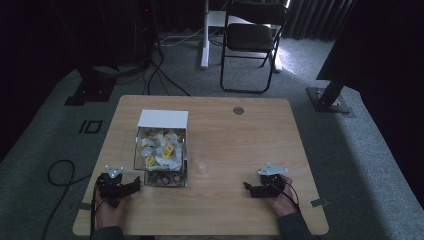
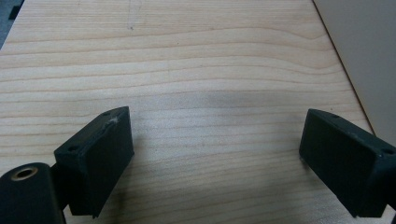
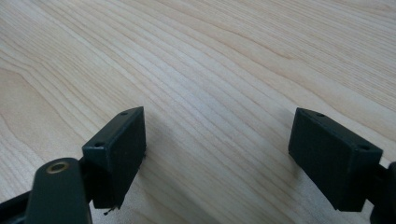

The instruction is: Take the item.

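Observation:
A clear box point(image 1: 161, 155) with a white lid point(image 1: 163, 119) stands on the left half of the wooden table point(image 1: 235, 145); it holds several small wrapped items, some yellow. My left gripper point(image 1: 134, 183) rests on the table just left of the box's front, held by a hand. Its jaws stand wide apart in the left gripper view point(image 2: 215, 154), with bare wood between them. My right gripper point(image 1: 248, 189) lies near the front right, pointing left, also hand-held. It is open in the right gripper view point(image 3: 217, 149), with nothing between the jaws.
A round grommet point(image 1: 238, 110) sits in the table's far edge. A black folding chair point(image 1: 251, 40) and a white post point(image 1: 205, 35) stand on the grey carpet beyond. Cables point(image 1: 60, 172) trail on the floor at left. A black stand base point(image 1: 330, 97) is at the right.

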